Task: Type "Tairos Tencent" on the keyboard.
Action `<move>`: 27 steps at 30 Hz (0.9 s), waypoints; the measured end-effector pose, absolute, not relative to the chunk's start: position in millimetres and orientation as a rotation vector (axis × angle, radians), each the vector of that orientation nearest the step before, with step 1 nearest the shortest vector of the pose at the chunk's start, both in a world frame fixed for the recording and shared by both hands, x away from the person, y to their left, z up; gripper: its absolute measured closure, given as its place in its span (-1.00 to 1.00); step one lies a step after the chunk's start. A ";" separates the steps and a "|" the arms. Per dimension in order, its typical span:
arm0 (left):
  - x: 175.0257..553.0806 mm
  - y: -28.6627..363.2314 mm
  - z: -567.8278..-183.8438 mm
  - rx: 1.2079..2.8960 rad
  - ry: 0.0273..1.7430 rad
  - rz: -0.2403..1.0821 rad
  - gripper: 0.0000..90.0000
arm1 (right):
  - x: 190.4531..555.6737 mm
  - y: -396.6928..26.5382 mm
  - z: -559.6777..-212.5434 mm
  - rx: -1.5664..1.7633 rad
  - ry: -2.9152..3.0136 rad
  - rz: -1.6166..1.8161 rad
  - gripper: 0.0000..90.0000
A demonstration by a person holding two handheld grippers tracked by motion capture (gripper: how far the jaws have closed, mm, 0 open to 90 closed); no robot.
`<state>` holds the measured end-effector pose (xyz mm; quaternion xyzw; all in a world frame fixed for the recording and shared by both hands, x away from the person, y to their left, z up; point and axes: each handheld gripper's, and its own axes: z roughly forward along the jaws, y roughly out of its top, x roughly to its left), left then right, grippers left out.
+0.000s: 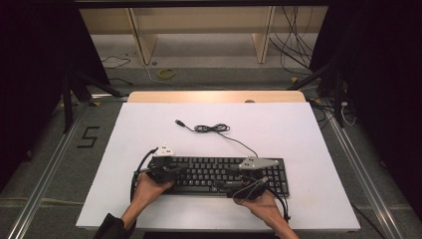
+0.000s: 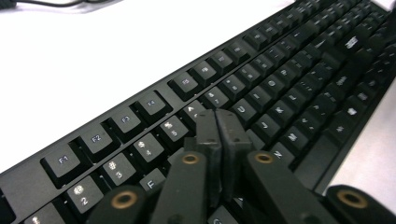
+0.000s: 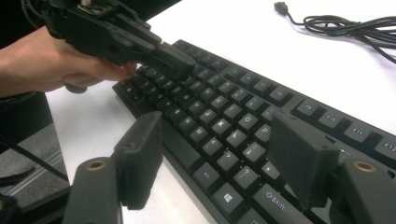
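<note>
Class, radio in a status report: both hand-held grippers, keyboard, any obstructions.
Left hand-held gripper shut, tips over keys. Right hand-held gripper open above black rectangular plastic keyboard. Coiled black cable lies clear.

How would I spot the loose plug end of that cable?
Start at the white table, where a black keyboard lies near the front edge. Its thin black cable runs back into a small coil. Just beyond the coil, the short black plug lies alone, connected to nothing.

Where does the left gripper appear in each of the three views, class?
High view: left gripper, lower left, over the keyboard.
Left gripper view: bottom centre, jaws shut above the keys.
Right gripper view: top left, in a hand.
Shared landmark: the keyboard.
</note>
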<state>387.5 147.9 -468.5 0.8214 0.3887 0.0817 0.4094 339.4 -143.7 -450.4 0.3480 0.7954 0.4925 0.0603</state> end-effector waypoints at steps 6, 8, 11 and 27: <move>392.3 146.5 -470.5 2.081 0.992 0.210 0.98 | 337.1 -146.0 -450.4 1.051 2.402 1.492 -0.24; 393.3 146.0 -471.5 2.081 0.995 0.210 0.98 | 336.4 -146.5 -450.3 1.052 2.400 1.494 -0.25; 394.4 144.8 -472.5 2.087 0.994 0.207 0.98 | 335.8 -147.1 -450.6 1.055 2.400 1.493 -0.25; 395.3 141.1 -479.6 2.108 0.979 0.215 0.99 | 334.3 -148.9 -450.3 1.057 2.399 1.489 -0.25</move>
